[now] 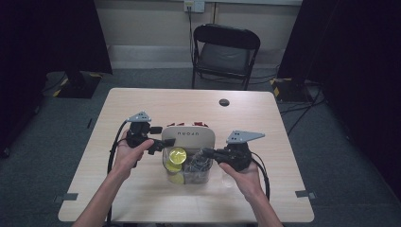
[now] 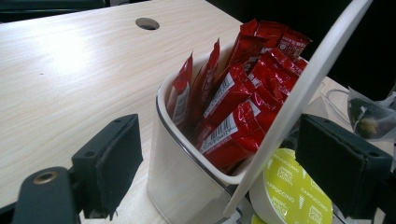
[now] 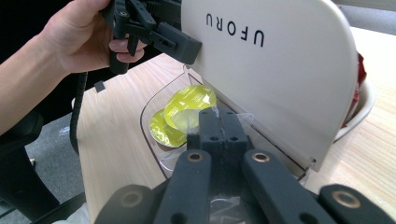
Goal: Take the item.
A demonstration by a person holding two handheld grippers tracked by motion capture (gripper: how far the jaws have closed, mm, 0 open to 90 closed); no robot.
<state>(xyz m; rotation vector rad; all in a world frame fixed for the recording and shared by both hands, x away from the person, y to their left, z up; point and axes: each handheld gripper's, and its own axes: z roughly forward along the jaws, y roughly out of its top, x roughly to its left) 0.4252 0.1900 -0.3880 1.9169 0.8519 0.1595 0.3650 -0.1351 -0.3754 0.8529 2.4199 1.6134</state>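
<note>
A white organiser box holds red sachets [image 2: 238,93] in its back compartment [image 2: 173,186]. Its white lid [image 1: 189,137], marked UFORU [image 3: 236,29], stands raised. My left gripper [image 1: 158,139] is open, its jaws astride the lid's left edge [image 2: 308,79] with one pad against the lid's front. Yellow cappuccino capsules [image 3: 191,105] lie in the clear front compartment [image 3: 144,121]. My right gripper [image 3: 222,123] reaches into that compartment from the right. It is shut on a clear tea-bag sachet [image 2: 369,116], whose corner pokes out at its tips.
The box sits mid-table [image 1: 142,101] on light wood, with a round cable hole [image 1: 223,102] behind it. A black folding chair [image 1: 226,52] stands beyond the far edge. Bare tabletop lies left, right and behind the box.
</note>
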